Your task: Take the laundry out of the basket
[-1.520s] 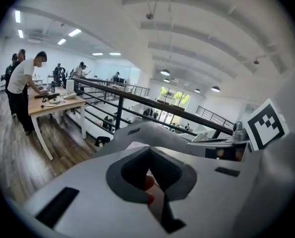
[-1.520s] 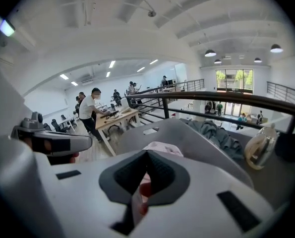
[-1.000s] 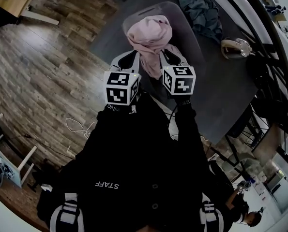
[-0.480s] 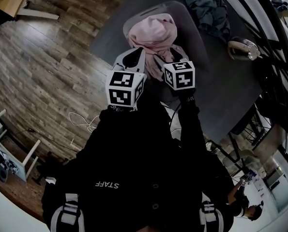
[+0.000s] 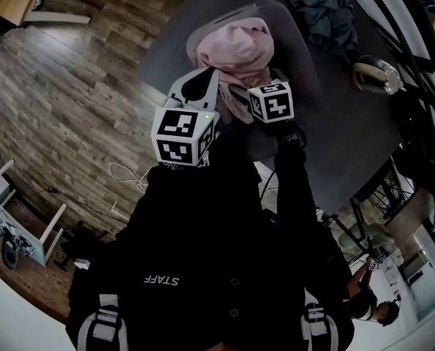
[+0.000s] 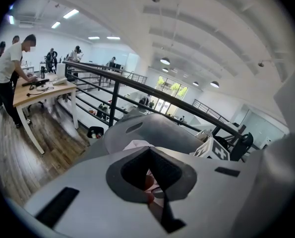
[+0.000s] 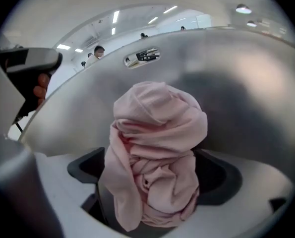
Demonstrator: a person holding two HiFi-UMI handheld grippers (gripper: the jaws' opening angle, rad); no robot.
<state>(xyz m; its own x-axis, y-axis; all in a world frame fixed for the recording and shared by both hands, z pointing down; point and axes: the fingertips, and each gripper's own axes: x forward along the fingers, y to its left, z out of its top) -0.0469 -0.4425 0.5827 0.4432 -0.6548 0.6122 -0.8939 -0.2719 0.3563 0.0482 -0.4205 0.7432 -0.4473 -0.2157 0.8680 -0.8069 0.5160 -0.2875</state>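
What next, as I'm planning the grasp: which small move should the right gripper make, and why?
Probably close the right gripper on the pink garment. Its jaws have just been opening and stand wide, with the bunched cloth between them, inside the grey basket.

Bunched pink garment [image 5: 235, 46] in grey basket [image 5: 299, 50]

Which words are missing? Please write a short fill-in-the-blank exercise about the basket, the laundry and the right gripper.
1. The cloth in the basket is ____ in colour.
2. The blue-grey garment lies on the table, ____ the basket.
3. The right gripper is ____, not shut, with the cloth between its jaws.
Missing words: pink; outside; open.
Note: the right gripper's jaws have just been opening.
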